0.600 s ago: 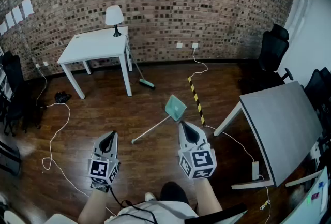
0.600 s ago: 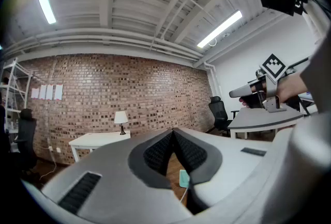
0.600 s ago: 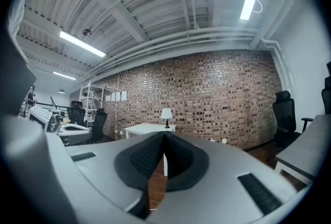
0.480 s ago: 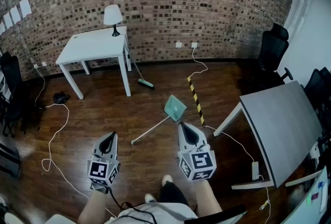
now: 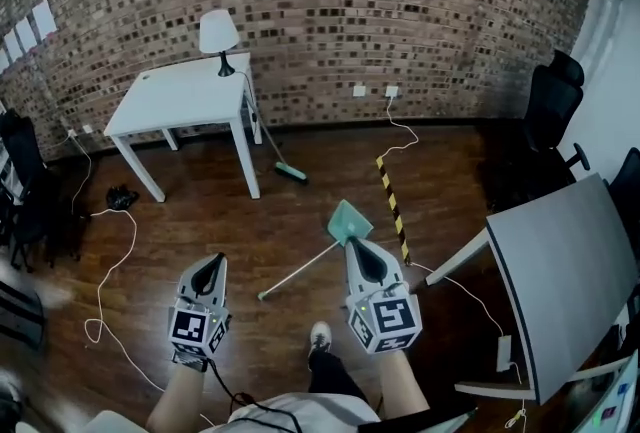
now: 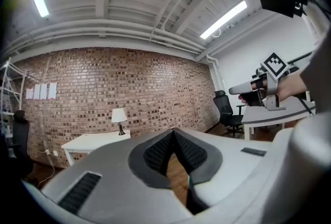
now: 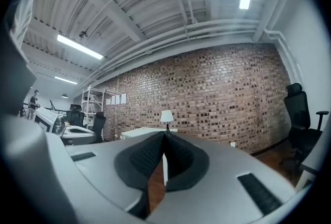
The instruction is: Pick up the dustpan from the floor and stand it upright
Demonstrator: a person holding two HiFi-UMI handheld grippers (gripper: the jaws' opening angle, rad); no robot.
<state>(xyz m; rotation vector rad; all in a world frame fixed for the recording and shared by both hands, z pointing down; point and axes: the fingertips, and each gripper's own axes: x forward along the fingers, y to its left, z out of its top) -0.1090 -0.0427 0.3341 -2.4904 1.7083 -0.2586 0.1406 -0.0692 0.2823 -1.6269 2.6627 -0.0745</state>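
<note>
The green dustpan (image 5: pixel 349 221) lies flat on the wooden floor in the head view, its long white handle (image 5: pixel 297 271) running down-left. My right gripper (image 5: pixel 358 244) is held level just this side of the pan, its tip overlapping the pan's near edge in the picture, jaws shut and empty. My left gripper (image 5: pixel 212 264) is held level to the left of the handle's end, also shut with nothing in it. In the left gripper view the jaws (image 6: pixel 173 133) meet at their tips; in the right gripper view the jaws (image 7: pixel 164 135) meet too.
A white table (image 5: pixel 180 93) with a lamp (image 5: pixel 220 33) stands by the brick wall, a broom (image 5: pixel 275 153) leaning beside it. A yellow-black strip (image 5: pixel 394 204) lies right of the dustpan. A grey table (image 5: pixel 560 266) fills the right. Cables (image 5: pixel 112 266) trail on the floor. A shoe (image 5: pixel 319 335) shows below.
The whole view has shifted: the dustpan and floor have slid down and right toward me, so both grippers sit closer to the pan. A shoe has stepped forward.
</note>
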